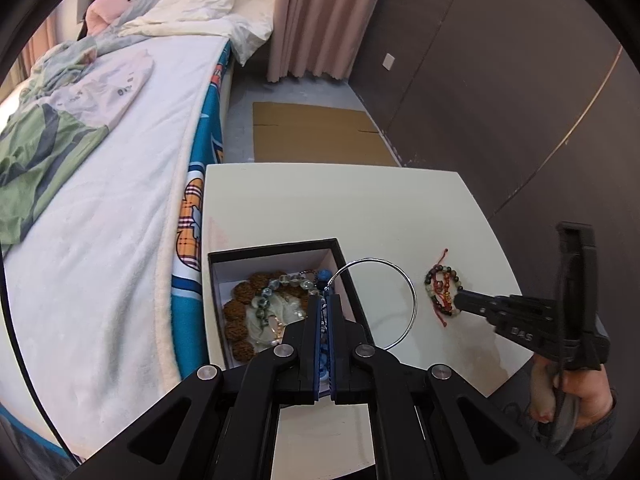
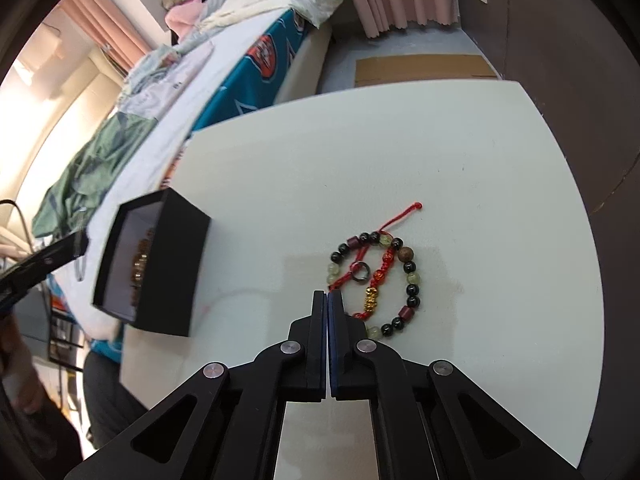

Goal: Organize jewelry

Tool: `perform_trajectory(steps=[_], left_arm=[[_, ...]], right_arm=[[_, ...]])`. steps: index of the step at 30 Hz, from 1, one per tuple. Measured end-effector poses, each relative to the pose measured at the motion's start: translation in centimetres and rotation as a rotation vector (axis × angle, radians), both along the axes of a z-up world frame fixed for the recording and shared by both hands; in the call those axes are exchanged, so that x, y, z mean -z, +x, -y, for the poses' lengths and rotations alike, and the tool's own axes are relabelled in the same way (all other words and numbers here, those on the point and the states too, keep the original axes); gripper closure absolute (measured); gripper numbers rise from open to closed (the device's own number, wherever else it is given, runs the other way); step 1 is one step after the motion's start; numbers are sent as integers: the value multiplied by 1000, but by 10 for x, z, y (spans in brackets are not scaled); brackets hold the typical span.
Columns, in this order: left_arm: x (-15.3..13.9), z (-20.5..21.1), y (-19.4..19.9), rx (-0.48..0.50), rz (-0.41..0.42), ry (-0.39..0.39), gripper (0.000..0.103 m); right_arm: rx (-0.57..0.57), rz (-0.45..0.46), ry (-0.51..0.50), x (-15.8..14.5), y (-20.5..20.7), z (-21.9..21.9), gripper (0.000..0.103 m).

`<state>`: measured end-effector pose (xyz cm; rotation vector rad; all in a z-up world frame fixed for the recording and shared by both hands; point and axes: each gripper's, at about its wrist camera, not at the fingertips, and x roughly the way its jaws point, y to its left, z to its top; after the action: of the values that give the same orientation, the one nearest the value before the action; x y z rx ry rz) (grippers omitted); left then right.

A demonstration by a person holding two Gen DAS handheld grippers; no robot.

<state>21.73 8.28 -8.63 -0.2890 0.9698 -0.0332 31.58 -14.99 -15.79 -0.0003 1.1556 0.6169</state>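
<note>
Beside the desk (image 1: 304,204) runs a bed (image 1: 100,240) under a fleecy white blanket, with a teal patterned sheet hanging down its side, green clothing crumpled on top and pale pillows at the far end. Pink curtains (image 1: 316,16) hang past it, a dark panelled wall (image 1: 500,80) closes the other side, and flattened cardboard (image 1: 320,136) lies on the floor beyond the desk.

On the smooth white desk top, at the edge next to the bed, sits a rectangular black box (image 1: 276,248), open, white inside, its long axis running away from the left wrist camera. It holds rough brown seed beads, clear glassy beads, something blue and a pale jade-like piece. The left gripper (image 1: 325,300) has its fingers pressed together on a thin silver bangle (image 1: 408,284), a plain metal hoop; it stands out from the tips to the right, over the box's near right wall and the bare desk.

Well apart from the box lies a beaded bracelet (image 2: 400,276) flat on the desk, a ring of dark glossy, pale green and reddish-brown beads. Across it lies a red cord bracelet (image 2: 380,276) with gold charms, its knotted tail pointing away toward the far edge, and a small metal ring (image 2: 359,271). The right gripper (image 2: 327,298) has its fingers closed together; their tips are at the near left of the bead ring, where the red cord ends, but whether they pinch it I cannot tell
</note>
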Motion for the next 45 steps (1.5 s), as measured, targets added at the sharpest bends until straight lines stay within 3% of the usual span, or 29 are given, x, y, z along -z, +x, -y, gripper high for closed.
perform_trajectory(steps=[3,5,7,10,13,17,18,19,20,29,34,36,38,39,45], left_arm=[[0,-4,-1,-11,7,-12,101],[-1,-6,-3,-16,10,-19,101],[-2,-9,-5,-20,18,-26,101],[-4,-11,-8,-26,24,-30,101],[-5,-16,-12,-32,25,-29,101],[-3,-25,-16,-53,21,-35,101],[-2,-25,-16,-53,19,-36,101],[-1,-26,-17,-53,19,-38,101],[-1,-26,-17,-52,18,-39,101],[3,-27,-7,-63,4,-95,101],[1,-25,-3,-73,16,-117,101],[1,-22,-2,-68,16,-115,101],[1,-21,-1,-64,11,-117,101],[1,-21,-1,-61,9,-120,101],[-1,-32,-6,-79,4,-165,100]], right_arm=[[-4,19,18,-13,-3,1,101],[-6,74,-30,-22,-4,-4,101],[-12,70,-77,-20,-1,-10,98],[-24,46,-124,-4,3,-17,64],[-31,29,-142,8,4,-21,64],[-39,27,-151,19,5,-26,67],[-41,22,-158,20,4,-27,73],[-42,-7,-151,21,5,-26,96],[-35,-28,-130,20,5,-23,101],[-32,82,3,-53,-14,-11,101],[-32,144,-19,-78,-15,-16,101],[-46,113,-81,-66,-11,-21,97],[-53,107,-148,-50,-9,-27,65],[-63,113,-164,-42,-11,-25,60],[-111,78,-248,-3,-11,-38,60]])
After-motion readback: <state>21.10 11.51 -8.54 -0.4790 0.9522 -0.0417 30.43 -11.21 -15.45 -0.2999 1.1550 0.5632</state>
